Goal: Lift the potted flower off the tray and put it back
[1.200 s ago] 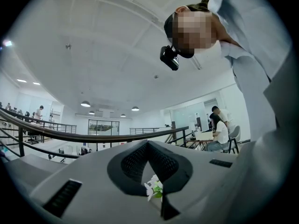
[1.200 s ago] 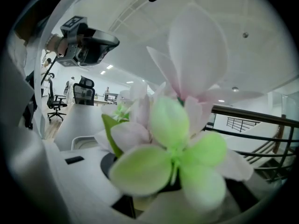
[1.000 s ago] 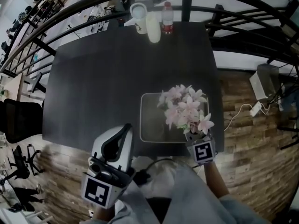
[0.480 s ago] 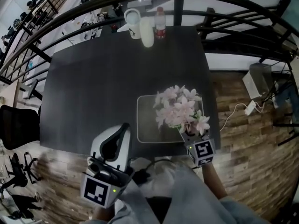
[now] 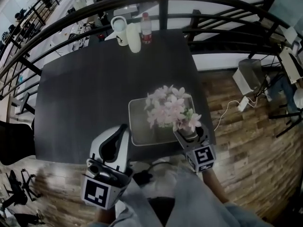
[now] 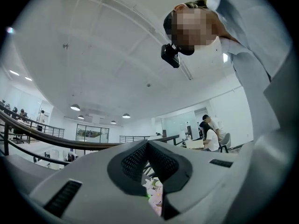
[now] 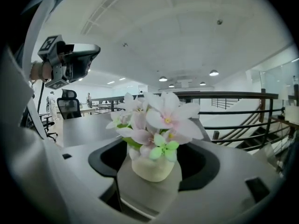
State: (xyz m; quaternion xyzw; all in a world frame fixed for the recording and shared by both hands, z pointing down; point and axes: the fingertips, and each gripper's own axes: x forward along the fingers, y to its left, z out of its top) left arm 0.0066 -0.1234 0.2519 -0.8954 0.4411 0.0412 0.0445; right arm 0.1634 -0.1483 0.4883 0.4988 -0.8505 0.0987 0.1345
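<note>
Opening the jaws of the right gripper round the potted flower, a small cream pot of pale pink and white blooms, with a gap showing at either pad. Standing upright there, at the near right corner of the grey rectangular tray, itself set at the near right corner of the dark desk. Holding the left gripper off the desk's near edge, well apart from the tray, jaws together on nothing. Along the far edge, close together: a white lidded cup, a pale tumbler, a clear bottle with a red label.
</note>
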